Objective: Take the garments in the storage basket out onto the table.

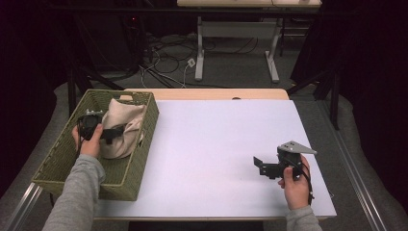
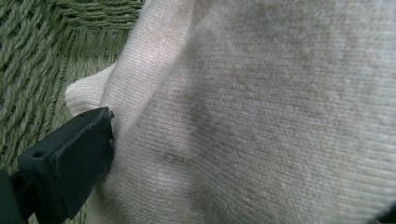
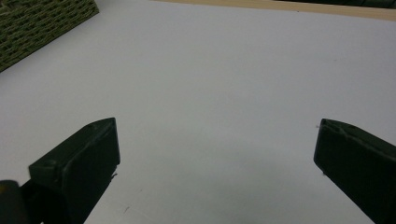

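Observation:
A cream knitted cloth [image 1: 122, 127] lies bunched in a green woven basket [image 1: 146, 132] at the table's left. My left gripper [image 1: 117, 133] reaches into the basket and presses against the cloth. In the left gripper view the cloth [image 2: 261, 107] bulges between widely spread jaws; one black finger [image 2: 70, 158] lies against its edge, and the basket weave [image 2: 32, 56] shows behind. My right gripper [image 1: 259, 166] is held low over the white tabletop [image 1: 207, 144] at the right, open, with nothing between its fingers [image 3: 217, 140].
The white surface stretches between the basket and the right gripper. A bare wooden strip [image 1: 216, 94] runs along the table's far edge. Beyond it on the floor are cables [image 1: 168, 60] and another table's legs [image 1: 199, 53]. A basket corner [image 3: 37, 23] shows in the right gripper view.

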Tool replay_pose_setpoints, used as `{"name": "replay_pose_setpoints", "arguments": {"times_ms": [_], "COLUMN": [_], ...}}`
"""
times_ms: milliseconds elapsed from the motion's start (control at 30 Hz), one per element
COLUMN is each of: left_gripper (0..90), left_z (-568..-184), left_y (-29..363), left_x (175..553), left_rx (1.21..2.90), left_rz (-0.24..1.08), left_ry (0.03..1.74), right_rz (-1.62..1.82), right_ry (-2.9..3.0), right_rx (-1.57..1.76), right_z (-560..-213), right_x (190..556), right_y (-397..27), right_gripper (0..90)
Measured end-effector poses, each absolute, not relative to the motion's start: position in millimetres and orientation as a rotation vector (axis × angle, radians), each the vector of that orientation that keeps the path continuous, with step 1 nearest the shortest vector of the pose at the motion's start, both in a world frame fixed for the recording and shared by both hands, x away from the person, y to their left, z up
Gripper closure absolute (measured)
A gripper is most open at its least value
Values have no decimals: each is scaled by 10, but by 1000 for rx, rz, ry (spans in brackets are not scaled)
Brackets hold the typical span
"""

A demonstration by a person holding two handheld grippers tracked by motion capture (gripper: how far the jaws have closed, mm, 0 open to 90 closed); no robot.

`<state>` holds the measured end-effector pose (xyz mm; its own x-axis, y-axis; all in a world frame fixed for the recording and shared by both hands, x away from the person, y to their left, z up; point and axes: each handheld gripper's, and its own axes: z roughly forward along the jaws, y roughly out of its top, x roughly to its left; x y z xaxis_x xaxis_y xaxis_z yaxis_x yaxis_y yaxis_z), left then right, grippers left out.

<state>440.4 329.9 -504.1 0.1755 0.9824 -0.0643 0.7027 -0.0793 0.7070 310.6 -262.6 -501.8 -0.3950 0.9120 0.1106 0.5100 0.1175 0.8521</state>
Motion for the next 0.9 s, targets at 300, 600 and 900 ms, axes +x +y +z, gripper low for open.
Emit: {"name": "replay_pose_setpoints", "arguments": {"times_ms": [300,600,900], "left_gripper": [0,0,4], "left_z": [-5083,-5110,-5145], "left_y": [3308,3306,3342], "left_x": [4409,4408,4419], "left_rx": [1814,1815,1784], "left_rz": [554,559,505], "left_ry": [1617,1618,1637], "right_rz": [1207,1205,1191], "right_ry": [1957,1967,1974], "right_rx": [1376,1372,1372], "right_z": [-5031,-5041,-5062], "right_x": [3113,3114,3122], "right_y": [-2622,-2612,-2615], "right_gripper": [2,2,2]}}
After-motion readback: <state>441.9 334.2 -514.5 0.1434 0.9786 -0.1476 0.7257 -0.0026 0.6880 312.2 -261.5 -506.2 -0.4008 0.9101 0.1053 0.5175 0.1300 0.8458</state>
